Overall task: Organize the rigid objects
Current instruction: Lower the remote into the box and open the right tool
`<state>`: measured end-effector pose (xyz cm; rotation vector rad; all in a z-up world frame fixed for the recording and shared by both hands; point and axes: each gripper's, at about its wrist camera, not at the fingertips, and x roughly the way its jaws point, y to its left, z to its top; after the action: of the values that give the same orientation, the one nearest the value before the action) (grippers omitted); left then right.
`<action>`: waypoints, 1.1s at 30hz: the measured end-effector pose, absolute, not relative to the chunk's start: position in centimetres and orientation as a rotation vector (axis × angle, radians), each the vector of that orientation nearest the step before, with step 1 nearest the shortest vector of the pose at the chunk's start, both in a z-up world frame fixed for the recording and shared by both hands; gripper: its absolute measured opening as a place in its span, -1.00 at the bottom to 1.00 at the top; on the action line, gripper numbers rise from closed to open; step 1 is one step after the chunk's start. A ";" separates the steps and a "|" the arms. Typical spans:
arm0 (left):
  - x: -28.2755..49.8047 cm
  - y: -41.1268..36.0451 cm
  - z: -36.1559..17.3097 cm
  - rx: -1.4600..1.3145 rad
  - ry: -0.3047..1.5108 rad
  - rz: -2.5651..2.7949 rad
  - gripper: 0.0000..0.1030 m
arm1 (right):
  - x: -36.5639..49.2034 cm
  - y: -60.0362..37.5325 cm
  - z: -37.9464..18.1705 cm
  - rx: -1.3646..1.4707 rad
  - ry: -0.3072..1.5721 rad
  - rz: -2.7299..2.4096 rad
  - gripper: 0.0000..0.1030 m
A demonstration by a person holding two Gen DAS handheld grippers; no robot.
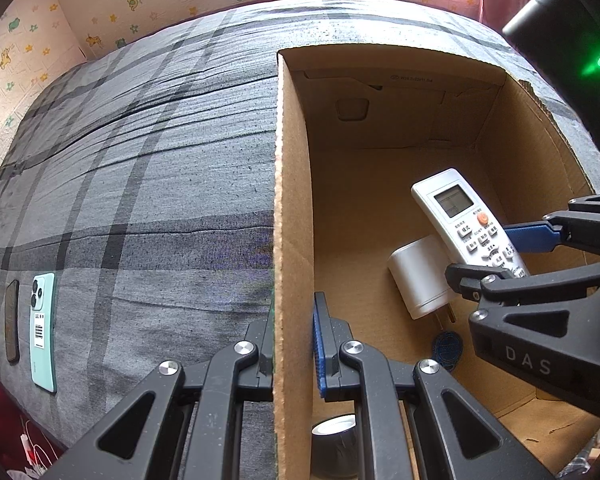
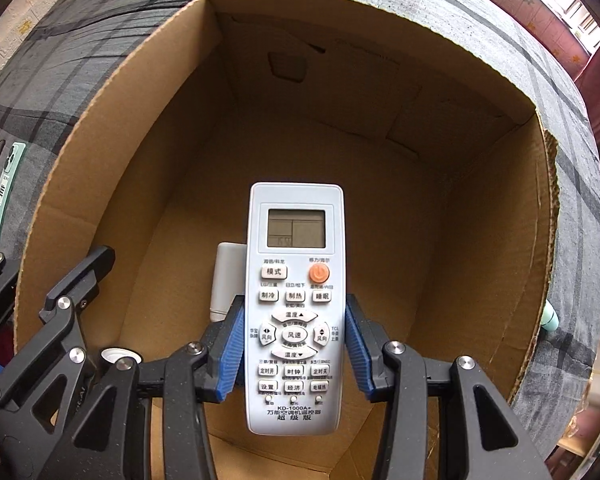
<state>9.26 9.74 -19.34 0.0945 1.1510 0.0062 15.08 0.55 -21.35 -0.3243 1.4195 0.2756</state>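
The right gripper (image 2: 295,350) is holding the remote (image 2: 294,304) over the open box (image 2: 80,168), its blue fingers (image 2: 232,354) pressing on both long edges at the button section, with the screen end pointing away toward the far wall; from the left wrist view the remote (image 1: 466,220) is hanging tilted inside the box (image 1: 290,200), above a white charger (image 1: 418,276) that is lying on the cardboard floor with its prongs pointing toward the camera; a small blue round tag (image 1: 447,350) is sitting just beside the charger, and a tape roll (image 1: 336,436) is showing at the near corner; the left gripper (image 1: 294,340) is straddling the box's near wall, one finger (image 1: 320,344) inside and the other outside, closed narrowly on the cardboard edge; the box is resting on a bed (image 1: 140,160) covered in grey plaid; off to the left, well apart from the box, a mint-green phone (image 1: 43,332) is lying face down just beside a dark phone (image 1: 12,320), both still outside on the cover.
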 end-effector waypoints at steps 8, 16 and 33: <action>9.3 9.6 -19.4 0.097 1.152 0.008 -0.74 | 16.1 0.3 -22.0 -0.304 1.442 0.256 -0.04; 9.3 9.5 -19.3 0.101 1.153 0.010 -0.74 | 16.5 0.2 -21.7 -0.301 1.434 0.257 -0.08; 9.3 9.5 -19.3 0.102 1.155 0.012 -0.74 | 14.7 -0.7 -20.0 -0.268 1.375 0.296 0.00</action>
<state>9.30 9.50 -19.33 0.1022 1.1546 0.0124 14.72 -0.67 -20.05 -0.2683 1.3748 0.2964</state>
